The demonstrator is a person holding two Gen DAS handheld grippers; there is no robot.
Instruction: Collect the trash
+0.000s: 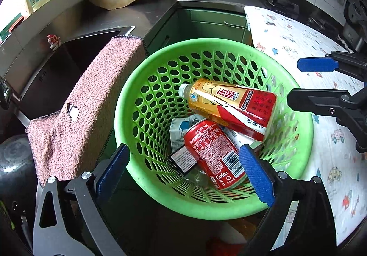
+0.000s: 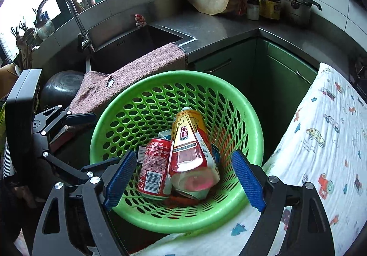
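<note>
Right now I have both grippers above the green perforated basket [image 1: 142, 86], which stands in front of the green cabinet corner. My left gripper [image 1: 183, 170] has its blue pads spread wide with nothing between them. My right gripper [image 2: 183, 179] is likewise spread wide and grips nothing; its pads sit either side of the trash below, clear of it.

Inside the basket I see a Coke can [image 1: 213, 152] lying on its side, a yellow-and-red drink bottle [image 1: 231, 108] with a white cap tilted across it against the basket wall, a white carton [image 1: 179, 129] underneath, and a small dark box [image 1: 181, 160] beside the can.

A pink towel [image 1: 87, 106] hangs over the sink edge [image 2: 160, 33] just beside the basket, and a white cloth printed with cars [image 2: 321, 141] covers the surface on the other side.
</note>
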